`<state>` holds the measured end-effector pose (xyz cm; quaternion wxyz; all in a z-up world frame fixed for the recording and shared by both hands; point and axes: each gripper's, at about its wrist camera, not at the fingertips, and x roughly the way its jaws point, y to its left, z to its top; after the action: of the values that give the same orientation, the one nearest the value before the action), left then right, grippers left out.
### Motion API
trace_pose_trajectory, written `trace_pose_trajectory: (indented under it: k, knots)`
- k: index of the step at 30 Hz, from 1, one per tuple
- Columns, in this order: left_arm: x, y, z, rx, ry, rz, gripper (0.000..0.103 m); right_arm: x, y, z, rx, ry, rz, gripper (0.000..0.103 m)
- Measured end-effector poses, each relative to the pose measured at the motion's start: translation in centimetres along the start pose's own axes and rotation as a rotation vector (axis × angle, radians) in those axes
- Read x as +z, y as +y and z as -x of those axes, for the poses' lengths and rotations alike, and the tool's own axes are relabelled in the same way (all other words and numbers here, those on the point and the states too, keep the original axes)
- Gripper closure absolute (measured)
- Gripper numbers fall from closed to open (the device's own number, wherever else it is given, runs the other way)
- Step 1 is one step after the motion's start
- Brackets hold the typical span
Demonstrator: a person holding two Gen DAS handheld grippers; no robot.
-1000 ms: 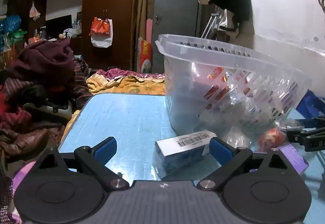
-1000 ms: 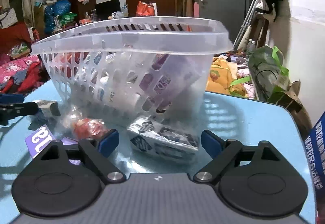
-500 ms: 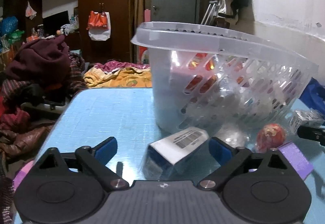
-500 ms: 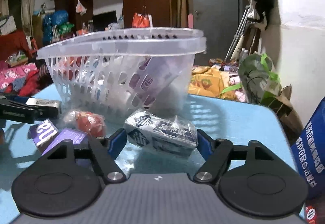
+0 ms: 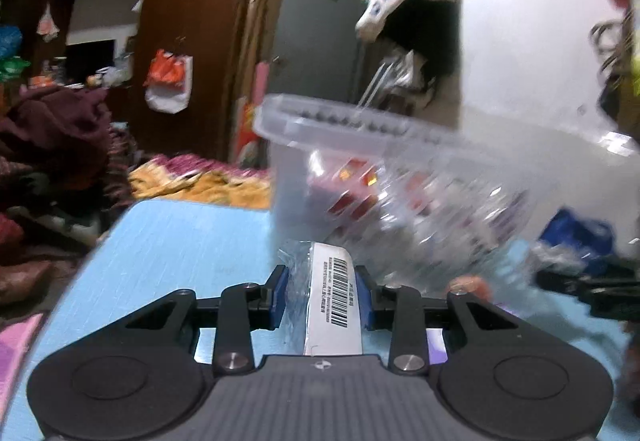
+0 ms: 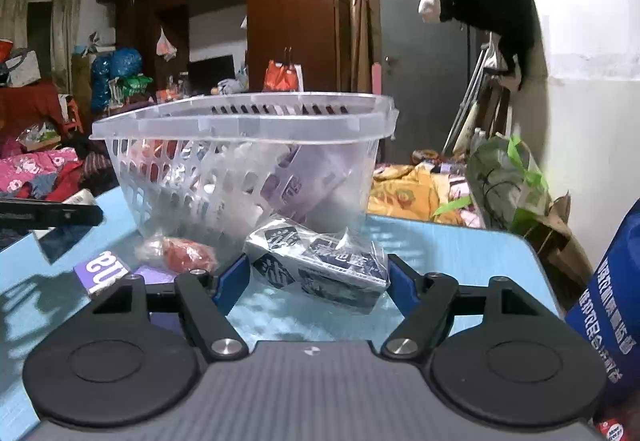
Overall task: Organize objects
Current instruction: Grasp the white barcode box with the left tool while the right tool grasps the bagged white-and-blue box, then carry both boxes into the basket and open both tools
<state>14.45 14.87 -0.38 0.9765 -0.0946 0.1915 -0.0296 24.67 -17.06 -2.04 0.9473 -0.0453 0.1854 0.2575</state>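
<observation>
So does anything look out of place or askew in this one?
Nothing damaged or spilled. Several wrapped packets still lie on the blue table outside the clear basket: a red one, a purple one and the black-printed packet between the right gripper's open fingers. The left gripper grips a barcoded box.

Basket [image 6: 248, 145]: translucent plastic, smooth and glossy, side walls perforated. Surface [image 6: 460, 253]: pale blue, finely grained, with a soft sheen that reflects light. Dark printed carton [image 6: 320, 265]: cardboard in a clear, crinkled, glossy film wrap. Barcode box [image 5: 334, 301]: white matt paper label under clear film; the left view is blurred, so the box material is probably card. Right gripper [image 6: 318, 277]: matt black plastic links, bright metal rivets, blue pads that look rubbery, ribbed grey body. Left gripper [image 5: 322, 293]: same finish.
</observation>
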Motion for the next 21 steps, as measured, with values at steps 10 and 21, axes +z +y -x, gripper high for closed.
trace_pose_trajectory:
  k: [10, 21]
  knots:
    - [-0.3, 1.5, 0.2, -0.078, -0.051, 0.091, 0.064, -0.2, 0.1, 0.9, 0.032, -0.070, -0.001, 0.028]
    - [4.6, -0.5, 2.0, -0.223, -0.190, 0.139, 0.064, 3.5, 0.9, 5.9, 0.033, -0.325, -0.015, 0.028]
